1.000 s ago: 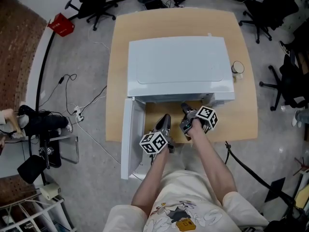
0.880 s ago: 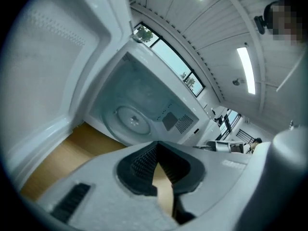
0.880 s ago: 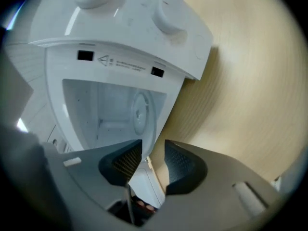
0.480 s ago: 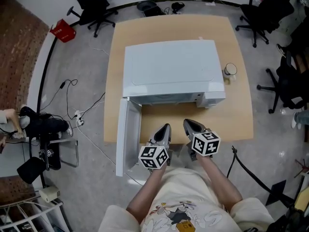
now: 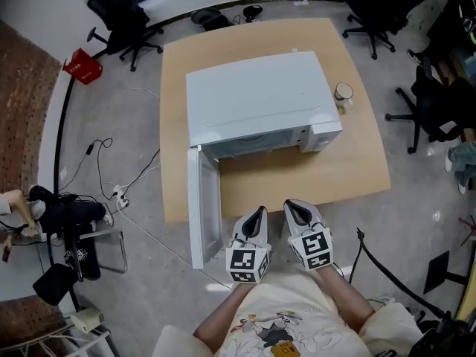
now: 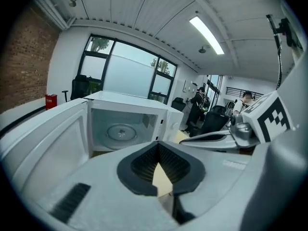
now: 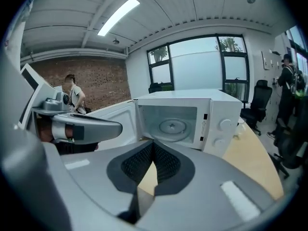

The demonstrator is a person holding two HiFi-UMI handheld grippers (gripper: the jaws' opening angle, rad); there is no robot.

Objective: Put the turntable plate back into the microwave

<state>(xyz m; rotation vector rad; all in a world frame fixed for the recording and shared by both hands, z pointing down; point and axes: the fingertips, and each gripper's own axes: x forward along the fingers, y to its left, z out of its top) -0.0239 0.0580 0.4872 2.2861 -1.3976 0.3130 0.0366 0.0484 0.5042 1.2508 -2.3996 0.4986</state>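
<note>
Two hand-held tools, the left gripper [image 5: 256, 214] and the right gripper [image 5: 296, 208], sit side by side at the near edge of a wooden table [image 5: 297, 175], each with its jaws pressed together and nothing between them. Beyond them on the table stands a white microwave [image 5: 256, 99], its door [image 5: 202, 203] swung wide open (hinged on the left). The glass turntable plate [image 7: 173, 126] lies flat on the floor inside, and a cup [image 5: 343, 92] stands just right of the microwave.

White microwave [image 5: 256, 99] mid-table [image 5: 357, 162], door [image 5: 202, 199] open, swung past near edge; clear round plate [image 7: 172, 125] flat inside, centred.
</note>
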